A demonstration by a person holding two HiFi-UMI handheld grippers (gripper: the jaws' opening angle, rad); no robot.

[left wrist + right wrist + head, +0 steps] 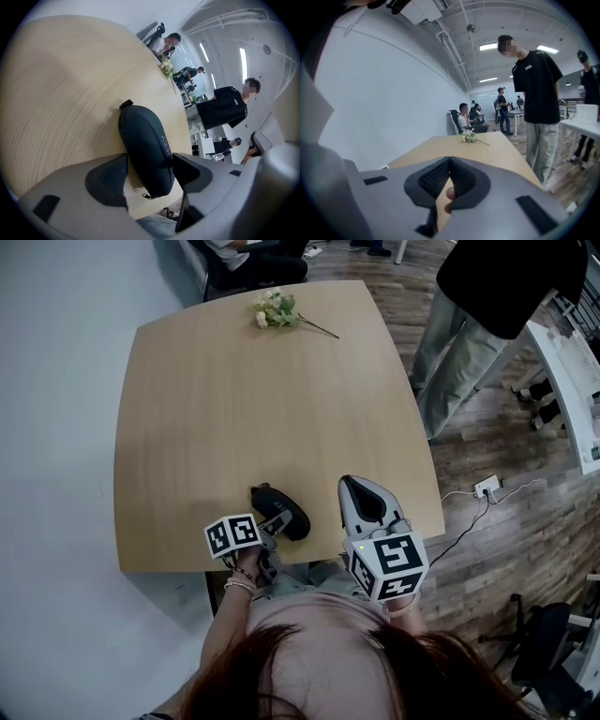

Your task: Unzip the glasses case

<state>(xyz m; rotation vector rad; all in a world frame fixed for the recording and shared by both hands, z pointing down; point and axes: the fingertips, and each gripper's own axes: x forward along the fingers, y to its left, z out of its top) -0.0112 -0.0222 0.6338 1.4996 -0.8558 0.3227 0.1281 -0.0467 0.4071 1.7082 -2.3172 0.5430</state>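
The seemingly soft, light glasses case (145,150) (best clamped mid-body) was straddled by the wide-spread left hand-held gripper (150,171); the right hand-held gripper (449,161) was closed.

case (145,145): you read raised letters "…ERY", start hidden | shirt (536,82): small white logo, too small for you to read

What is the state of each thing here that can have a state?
glasses case: looks zipped shut, lying on the table
left hand-held gripper: open, jaws on either side of the case
right hand-held gripper: shut, holding nothing
flowers: lying flat at the far edge
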